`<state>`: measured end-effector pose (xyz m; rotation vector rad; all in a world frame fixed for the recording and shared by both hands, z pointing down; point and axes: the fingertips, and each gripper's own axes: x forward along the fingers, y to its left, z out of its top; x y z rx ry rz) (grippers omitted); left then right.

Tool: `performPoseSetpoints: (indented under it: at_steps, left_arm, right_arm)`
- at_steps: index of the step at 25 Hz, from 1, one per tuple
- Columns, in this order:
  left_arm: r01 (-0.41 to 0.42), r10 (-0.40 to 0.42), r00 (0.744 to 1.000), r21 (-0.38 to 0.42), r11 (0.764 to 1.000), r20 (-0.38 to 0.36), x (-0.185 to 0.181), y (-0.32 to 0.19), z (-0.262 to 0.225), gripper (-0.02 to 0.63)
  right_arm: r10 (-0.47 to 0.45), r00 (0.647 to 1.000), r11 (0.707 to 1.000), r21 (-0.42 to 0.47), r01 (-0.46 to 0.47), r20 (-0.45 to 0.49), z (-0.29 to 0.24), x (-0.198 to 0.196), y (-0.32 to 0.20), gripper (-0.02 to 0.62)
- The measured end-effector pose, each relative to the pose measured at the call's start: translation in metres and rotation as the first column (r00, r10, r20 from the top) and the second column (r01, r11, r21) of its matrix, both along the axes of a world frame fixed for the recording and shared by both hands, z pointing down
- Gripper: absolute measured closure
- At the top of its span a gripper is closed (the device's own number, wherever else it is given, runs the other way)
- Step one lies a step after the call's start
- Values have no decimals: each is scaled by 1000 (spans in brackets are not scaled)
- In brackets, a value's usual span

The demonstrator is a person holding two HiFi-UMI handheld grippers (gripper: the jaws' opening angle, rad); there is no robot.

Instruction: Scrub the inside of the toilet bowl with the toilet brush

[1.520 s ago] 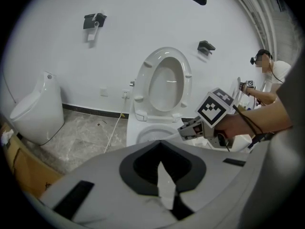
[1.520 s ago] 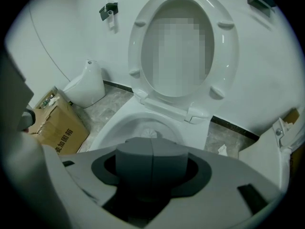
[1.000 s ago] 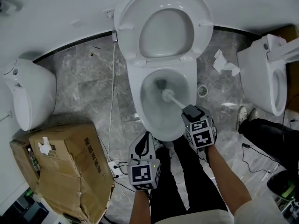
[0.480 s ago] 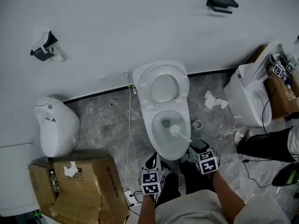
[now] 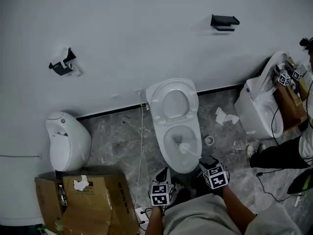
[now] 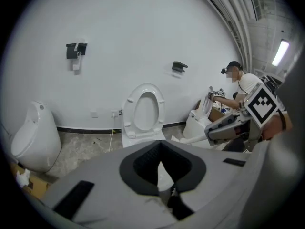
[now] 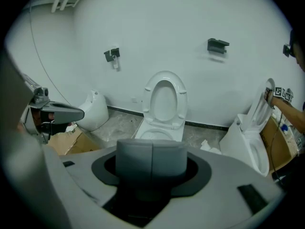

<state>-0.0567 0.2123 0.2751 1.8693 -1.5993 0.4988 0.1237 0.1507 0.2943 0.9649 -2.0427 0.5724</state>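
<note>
The white toilet (image 5: 172, 156) stands against the wall with its lid (image 5: 172, 102) raised. The toilet brush (image 5: 184, 148) has its white head inside the bowl, and its shaft slants down and right to my right gripper (image 5: 208, 161). That gripper is shut on the brush's thick grey handle (image 7: 151, 159). My left gripper (image 5: 161, 174) hangs just left of the bowl's front rim, apart from the brush. In the left gripper view its dark jaws (image 6: 164, 175) meet with nothing in them. The same toilet (image 7: 164, 111) shows straight ahead in the right gripper view.
A white urinal (image 5: 68, 141) and a torn cardboard box (image 5: 93, 204) are at the left. A cable (image 5: 142, 151) runs along the floor beside the toilet. A second toilet (image 5: 259, 106), crumpled paper (image 5: 224, 116) and another person's leg (image 5: 279, 155) are at the right.
The head view has pulled up and back, so the toilet looks smaller. Both grippers have risen with it. The brush head has stayed in the bowl, held by the right gripper.
</note>
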Motion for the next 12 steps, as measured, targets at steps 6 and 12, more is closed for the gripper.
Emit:
performPoseSetpoints:
  at_steps: [6, 12]
  left_arm:
    - [-21, 21, 1000, 1, 1000, -6, 1, -8, -1, 580]
    - [-18, 18, 999, 4, 1000, -41, 15, -5, 3, 580]
  right_arm:
    - [12, 1000, 1000, -23, -12, -11, 4, -1, 12, 336]
    - [-17, 999, 1000, 6, 17, -46, 2, 8, 12, 336]
